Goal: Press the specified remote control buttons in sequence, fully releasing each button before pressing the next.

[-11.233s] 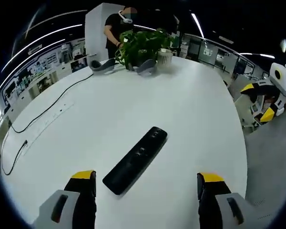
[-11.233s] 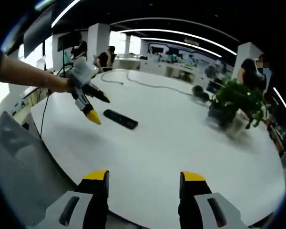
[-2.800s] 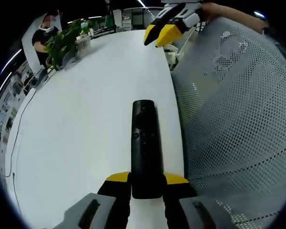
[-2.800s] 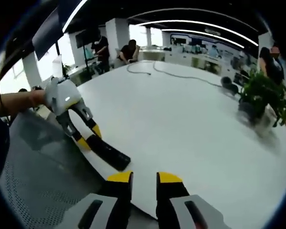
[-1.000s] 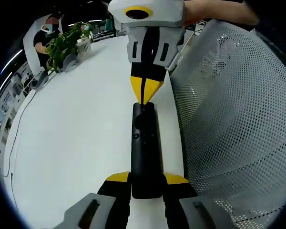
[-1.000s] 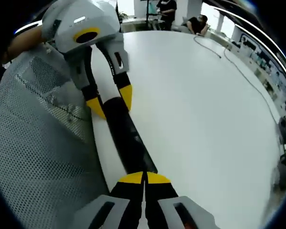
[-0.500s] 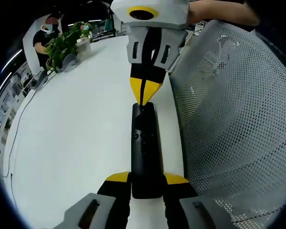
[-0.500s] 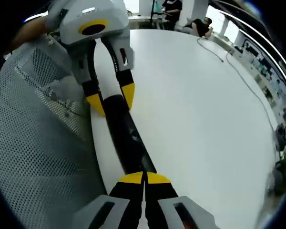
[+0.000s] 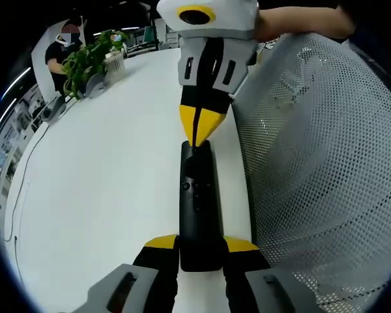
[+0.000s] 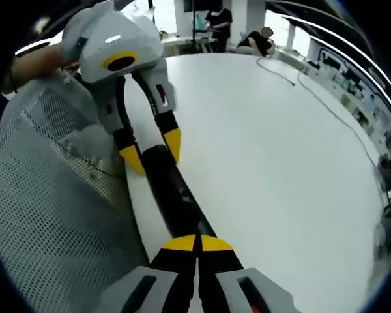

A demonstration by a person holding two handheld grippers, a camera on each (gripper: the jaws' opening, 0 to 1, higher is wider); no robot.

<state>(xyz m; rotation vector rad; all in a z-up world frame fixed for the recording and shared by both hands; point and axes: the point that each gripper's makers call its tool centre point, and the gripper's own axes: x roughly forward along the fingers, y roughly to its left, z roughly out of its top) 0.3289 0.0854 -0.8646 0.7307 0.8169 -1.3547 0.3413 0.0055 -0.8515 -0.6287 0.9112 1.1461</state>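
Observation:
A long black remote (image 9: 199, 195) juts out past the white table's (image 9: 104, 169) edge, its near end clamped between my left gripper's (image 9: 201, 246) yellow-tipped jaws. My right gripper (image 9: 199, 134) comes down from the top of the left gripper view, shut, its joined tips at the remote's far end, on the button face. In the right gripper view my right gripper (image 10: 197, 243) is shut with nothing between its jaws, its tips over the near end of the remote (image 10: 176, 195). The left gripper (image 10: 151, 153) holds the other end there.
A grey mesh chair back (image 9: 313, 163) stands close beside the table edge, also visible as mesh (image 10: 52, 215). A potted plant (image 9: 85, 59) and a person sit at the far end. A black cable (image 10: 313, 78) trails across the table (image 10: 280, 163).
Since 11.2 s ago the left gripper has shut on the remote and the right gripper has shut and come to the remote's far end. Over the last second both hardly move.

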